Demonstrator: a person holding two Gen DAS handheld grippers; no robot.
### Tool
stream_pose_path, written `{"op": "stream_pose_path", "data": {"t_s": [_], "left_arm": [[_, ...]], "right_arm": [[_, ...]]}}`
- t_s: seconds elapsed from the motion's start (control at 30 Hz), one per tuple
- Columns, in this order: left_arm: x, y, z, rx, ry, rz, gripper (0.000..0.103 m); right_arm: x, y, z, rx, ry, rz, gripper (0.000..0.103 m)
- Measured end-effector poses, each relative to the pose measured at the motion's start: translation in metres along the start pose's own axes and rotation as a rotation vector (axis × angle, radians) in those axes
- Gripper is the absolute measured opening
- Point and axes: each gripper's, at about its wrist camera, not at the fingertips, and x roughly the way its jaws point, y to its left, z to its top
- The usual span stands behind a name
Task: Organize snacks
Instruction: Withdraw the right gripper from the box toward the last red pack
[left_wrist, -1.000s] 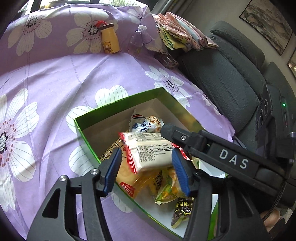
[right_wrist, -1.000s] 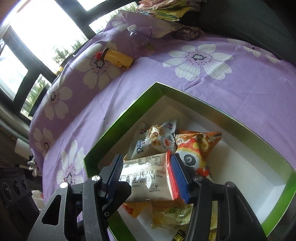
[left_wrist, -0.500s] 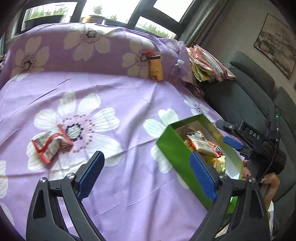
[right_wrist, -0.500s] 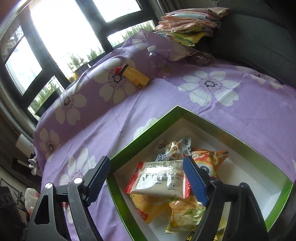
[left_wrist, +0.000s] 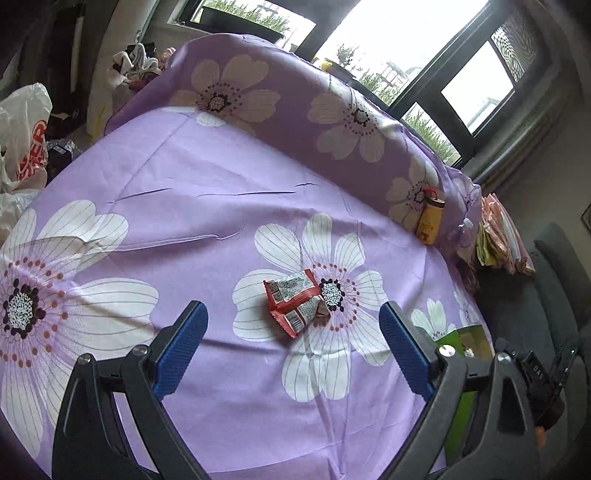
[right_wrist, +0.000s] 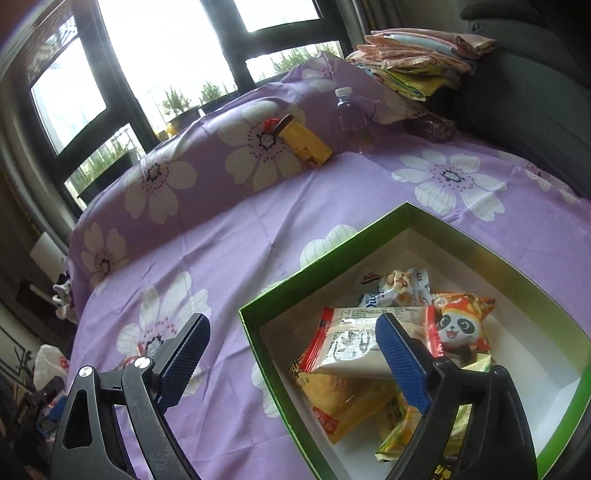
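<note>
A red and grey snack packet (left_wrist: 297, 301) lies on the purple flowered cloth (left_wrist: 207, 206), a little ahead of my left gripper (left_wrist: 293, 350), which is open and empty. My right gripper (right_wrist: 291, 363) is open and empty over the near left corner of the green box (right_wrist: 347, 247). In the box lie several snack packets: a white one with red ends (right_wrist: 354, 343), a panda packet (right_wrist: 461, 325) and a yellow one (right_wrist: 347, 406). A corner of the box shows at the right of the left wrist view (left_wrist: 467, 338).
A yellow bottle (right_wrist: 304, 142) and a clear water bottle (right_wrist: 351, 118) lean against the raised cloth at the back. Folded fabrics (right_wrist: 417, 62) are stacked on a dark sofa (right_wrist: 517, 103). Plastic bags (left_wrist: 22, 147) sit off the left edge.
My right gripper let go of the white packet into the box, opened and drew back. My left gripper swung left, away from the box, toward the red and grey packet.
</note>
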Motion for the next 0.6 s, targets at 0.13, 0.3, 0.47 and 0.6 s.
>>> {"op": "stream_pose_path", "data": {"t_s": [0.13, 0.3, 0.47, 0.6], "left_arm": [[0.005, 0.001, 0.0, 0.013, 0.003, 0.07, 0.094], [0.008, 0.005, 0.001, 0.018, 0.011, 0.099, 0.094], [0.009, 0.005, -0.001, 0.045, -0.002, 0.121, 0.094], [0.013, 0.003, -0.002, 0.051, -0.001, 0.119, 0.093]], "right_arm": [[0.007, 0.009, -0.005, 0.008, 0.03, 0.065, 0.091], [0.008, 0.02, -0.011, -0.006, 0.027, 0.09, 0.091], [0.01, 0.031, -0.015, -0.051, 0.025, 0.075, 0.091], [0.013, 0.036, -0.018, -0.071, 0.032, 0.074, 0.091]]}}
